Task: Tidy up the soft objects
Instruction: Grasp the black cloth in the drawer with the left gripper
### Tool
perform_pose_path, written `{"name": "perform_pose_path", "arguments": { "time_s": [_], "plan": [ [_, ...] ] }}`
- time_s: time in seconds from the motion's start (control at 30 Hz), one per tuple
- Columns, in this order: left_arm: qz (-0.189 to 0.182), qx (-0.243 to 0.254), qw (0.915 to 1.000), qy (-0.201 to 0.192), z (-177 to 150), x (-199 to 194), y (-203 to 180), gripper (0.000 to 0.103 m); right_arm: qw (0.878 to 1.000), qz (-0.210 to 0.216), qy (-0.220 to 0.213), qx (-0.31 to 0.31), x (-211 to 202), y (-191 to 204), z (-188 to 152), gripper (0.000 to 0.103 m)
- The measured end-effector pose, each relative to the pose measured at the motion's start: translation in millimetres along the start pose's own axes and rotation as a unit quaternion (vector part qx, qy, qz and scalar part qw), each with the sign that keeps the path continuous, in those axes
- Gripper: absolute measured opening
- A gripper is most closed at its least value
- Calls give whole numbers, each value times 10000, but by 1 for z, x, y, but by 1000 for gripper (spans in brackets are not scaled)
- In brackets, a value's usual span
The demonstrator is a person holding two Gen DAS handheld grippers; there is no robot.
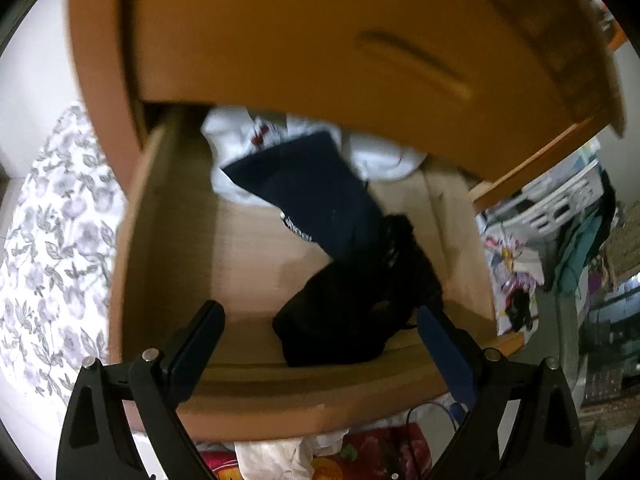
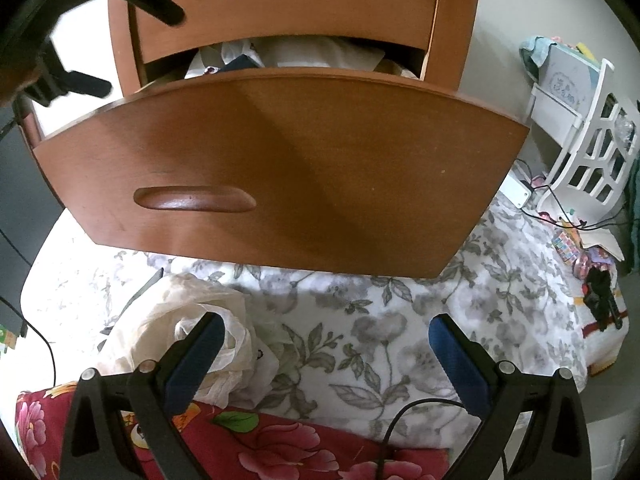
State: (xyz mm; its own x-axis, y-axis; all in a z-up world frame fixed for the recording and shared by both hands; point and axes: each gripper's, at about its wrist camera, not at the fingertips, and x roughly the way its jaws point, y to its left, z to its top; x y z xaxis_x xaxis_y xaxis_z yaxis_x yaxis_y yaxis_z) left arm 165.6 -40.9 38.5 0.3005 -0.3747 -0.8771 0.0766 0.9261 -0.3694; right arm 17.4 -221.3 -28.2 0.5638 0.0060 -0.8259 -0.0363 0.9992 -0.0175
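My left hand-held gripper (image 1: 320,344) hangs wide and empty over the open drawer (image 1: 168,240), where a black garment (image 1: 360,300) lies at the front right, touching a navy one (image 1: 316,184) that rests on white clothes (image 1: 380,156) at the back. My right hand-held gripper (image 2: 326,354) is wide and empty too, above the flowered bedspread (image 2: 400,320), with a crumpled pale bag (image 2: 192,320) beside its left finger. I judge the stowing step is in hand, and next I need another soft piece from the bed.
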Motion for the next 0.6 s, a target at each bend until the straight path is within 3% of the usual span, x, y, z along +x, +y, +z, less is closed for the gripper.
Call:
{"name": "perform_pose_path", "arguments": {
  "time_s": [0.1, 0.23, 0.37, 0.6],
  "plan": [
    [61, -28, 9985, 542, 7, 26, -1, 94, 10000, 32, 18, 21, 1, -1, 0, 103],
    [224, 66, 9958, 883, 13, 45, -4, 90, 10000, 62, 52, 35, 2, -1, 0, 103],
    [122, -43, 9910, 1334, 16, 66, -6, 88, 9999, 78, 87, 38, 4, -1, 0, 103],
    [380, 185, 9854, 1651, 15, 88, -19, 81, 9999, 86, 130, 18, 5, 0, 0, 103]
  ]
}}
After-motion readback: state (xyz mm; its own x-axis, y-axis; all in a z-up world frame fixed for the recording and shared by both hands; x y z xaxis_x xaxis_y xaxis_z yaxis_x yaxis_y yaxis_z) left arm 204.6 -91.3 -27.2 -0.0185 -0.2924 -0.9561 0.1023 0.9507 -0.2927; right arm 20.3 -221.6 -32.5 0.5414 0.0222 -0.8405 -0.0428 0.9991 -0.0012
